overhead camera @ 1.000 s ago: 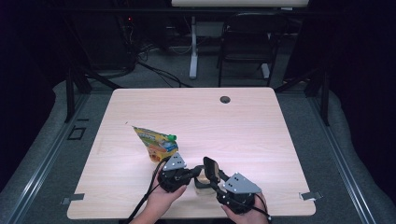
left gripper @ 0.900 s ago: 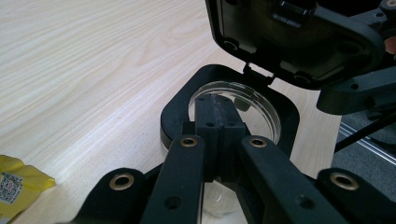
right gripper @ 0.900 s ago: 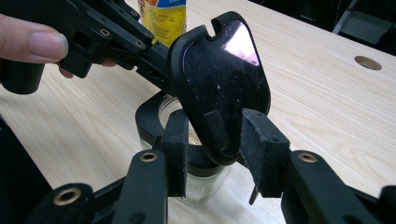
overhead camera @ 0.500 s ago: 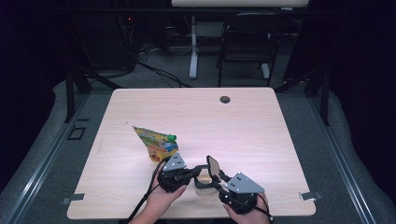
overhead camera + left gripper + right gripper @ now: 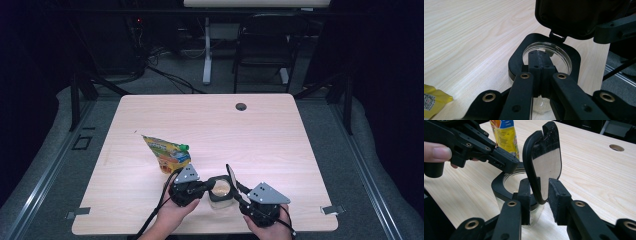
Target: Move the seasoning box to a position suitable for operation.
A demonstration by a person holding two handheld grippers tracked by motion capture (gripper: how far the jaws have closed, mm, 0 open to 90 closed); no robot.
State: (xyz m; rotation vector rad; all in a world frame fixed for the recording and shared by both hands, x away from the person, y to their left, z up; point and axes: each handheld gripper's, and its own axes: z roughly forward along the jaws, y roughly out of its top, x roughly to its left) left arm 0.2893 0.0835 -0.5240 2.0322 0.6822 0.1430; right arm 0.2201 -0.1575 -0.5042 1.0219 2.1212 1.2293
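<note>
Left gripper point(image 5: 202, 188) pinches the jar's point(image 5: 220, 192) black rim to steady it; right gripper point(image 5: 234, 186), jaws just closing, straddles the hinged lid point(image 5: 543, 165).

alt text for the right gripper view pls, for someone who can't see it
The right gripper has its two black jaws around the raised black hinged lid of a clear container on a light wood table; the jaws have just been closing. The left gripper reaches in from the upper left onto the container's black rim, and a yellow pouch stands behind it.
</note>
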